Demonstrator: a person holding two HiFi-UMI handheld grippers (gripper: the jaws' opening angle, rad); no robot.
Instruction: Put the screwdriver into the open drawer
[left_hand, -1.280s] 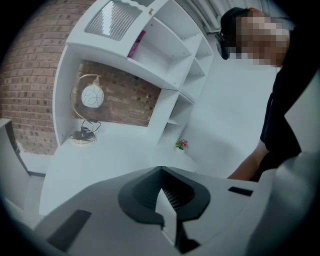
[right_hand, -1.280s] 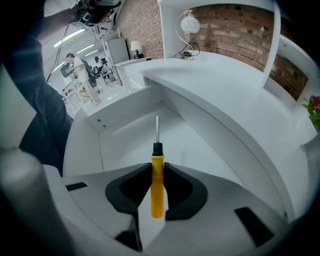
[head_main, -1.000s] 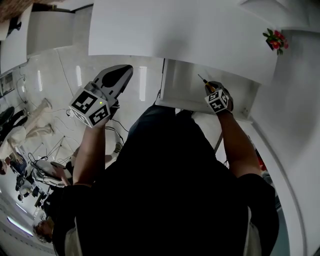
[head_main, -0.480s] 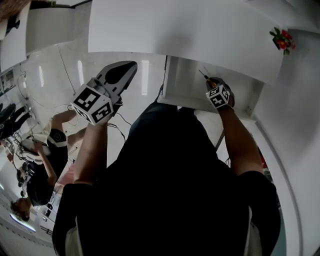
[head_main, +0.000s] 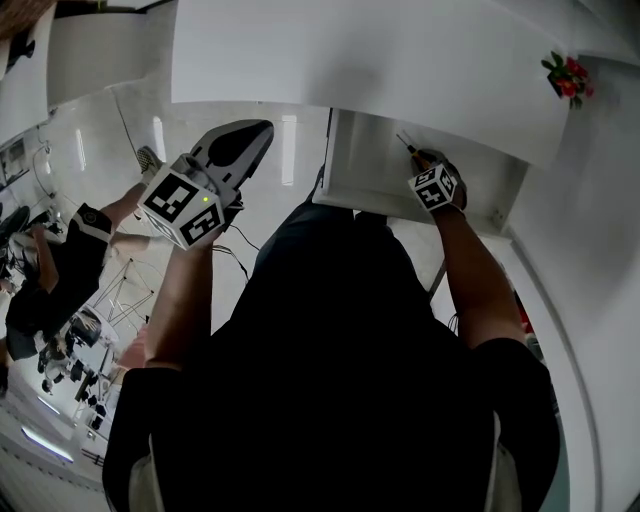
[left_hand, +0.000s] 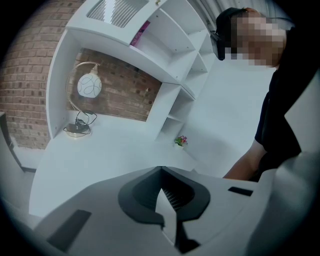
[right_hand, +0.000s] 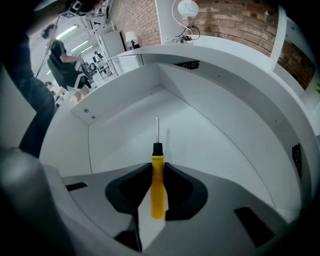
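My right gripper (right_hand: 157, 167) is shut on a screwdriver (right_hand: 157, 180) with a yellow handle, black collar and thin metal shaft pointing forward. It hangs inside the open white drawer (right_hand: 210, 130), above the drawer's bare floor. In the head view the right gripper (head_main: 424, 166) sits over the drawer (head_main: 370, 170) with the screwdriver's shaft (head_main: 405, 144) sticking out ahead of it. My left gripper (head_main: 243, 140) is raised to the left of the drawer, jaws shut on nothing; in the left gripper view its jaws (left_hand: 161, 172) meet above the white desk.
A white desk top (head_main: 350, 70) runs over the drawer, with a small flower pot (head_main: 566, 74) at its far right. A globe lamp (left_hand: 88, 86) and white shelves (left_hand: 185, 65) stand against a brick wall. People (head_main: 60, 260) are on the floor to the left.
The right gripper with the screwdriver has moved slightly farther into the drawer. The left gripper has barely shifted. The people on the floor at left have moved about.
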